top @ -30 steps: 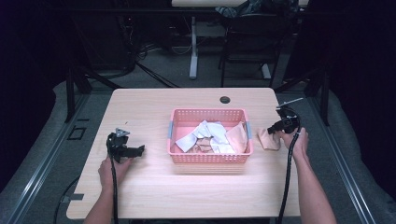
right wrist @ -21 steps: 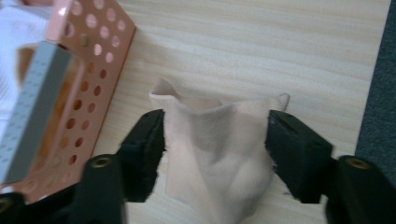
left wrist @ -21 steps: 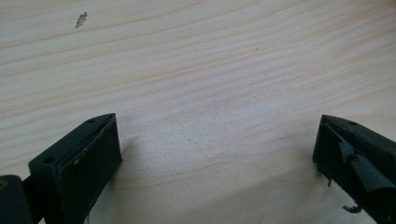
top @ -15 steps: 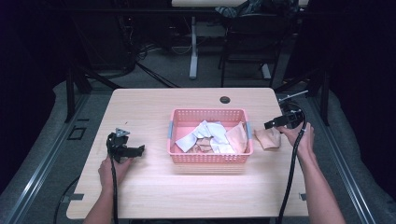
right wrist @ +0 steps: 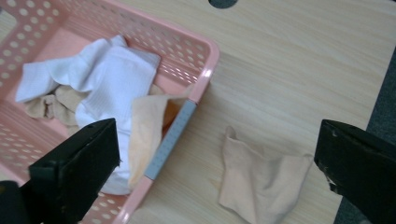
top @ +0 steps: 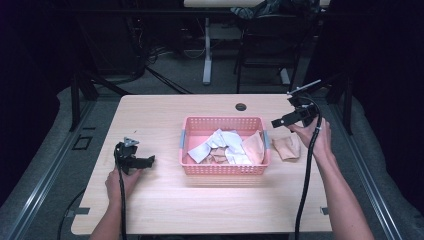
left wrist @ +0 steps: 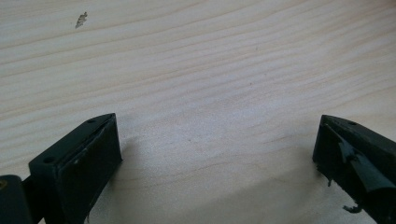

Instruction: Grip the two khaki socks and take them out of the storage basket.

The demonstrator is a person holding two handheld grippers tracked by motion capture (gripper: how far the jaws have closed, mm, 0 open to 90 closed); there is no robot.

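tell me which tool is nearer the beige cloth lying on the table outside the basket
Right. The right tool is raised just above the beige cloth; the left tool rests beyond the pink basket.

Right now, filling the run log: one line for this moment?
left gripper: open, on table | right gripper: open, raised | beige sock: beside pink basket

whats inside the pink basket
Inside the pink basket lie white socks piled over tan socks, and a peach sock draped against the right wall. Whatever lies beneath the pile is covered.
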